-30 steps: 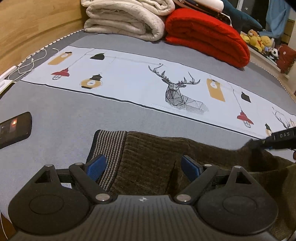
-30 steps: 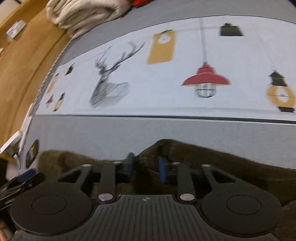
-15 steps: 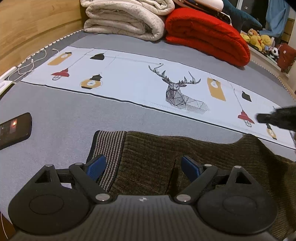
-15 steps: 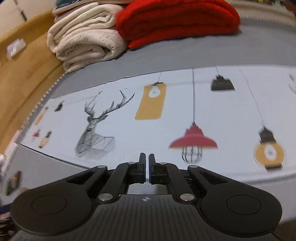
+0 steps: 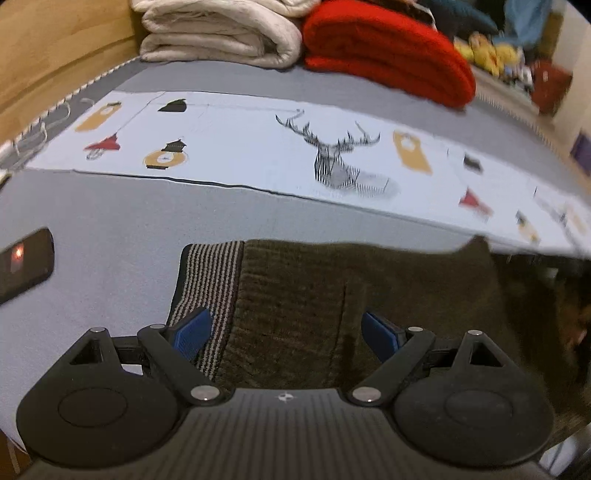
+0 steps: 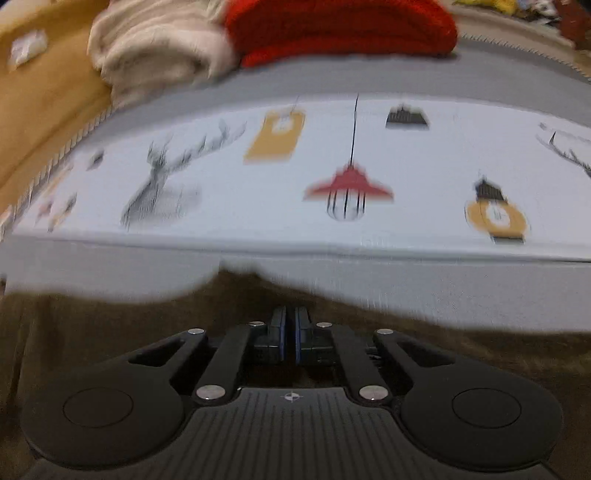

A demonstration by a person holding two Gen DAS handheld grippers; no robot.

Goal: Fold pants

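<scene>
Dark olive-brown ribbed pants (image 5: 332,295) with a grey striped waistband (image 5: 207,280) lie on the grey bed. My left gripper (image 5: 286,334) is open just above the waistband end, one blue pad over the stripes, the other over the brown cloth. In the right wrist view the pants (image 6: 110,332) spread below and around my right gripper (image 6: 290,332). Its jaws are closed together over the cloth. The view is blurred, and whether cloth is pinched between the pads I cannot tell.
A pale printed sheet (image 5: 258,147) with a deer and lamps lies across the bed beyond the pants. A folded cream blanket (image 5: 221,33) and a red blanket (image 5: 388,55) are stacked at the far edge. A black phone (image 5: 22,262) lies at left. A wooden wall is far left.
My right gripper shut, lifted away, then came back down over the pants. The pants' right part has been spread flatter. My left gripper stayed open over the waistband.
</scene>
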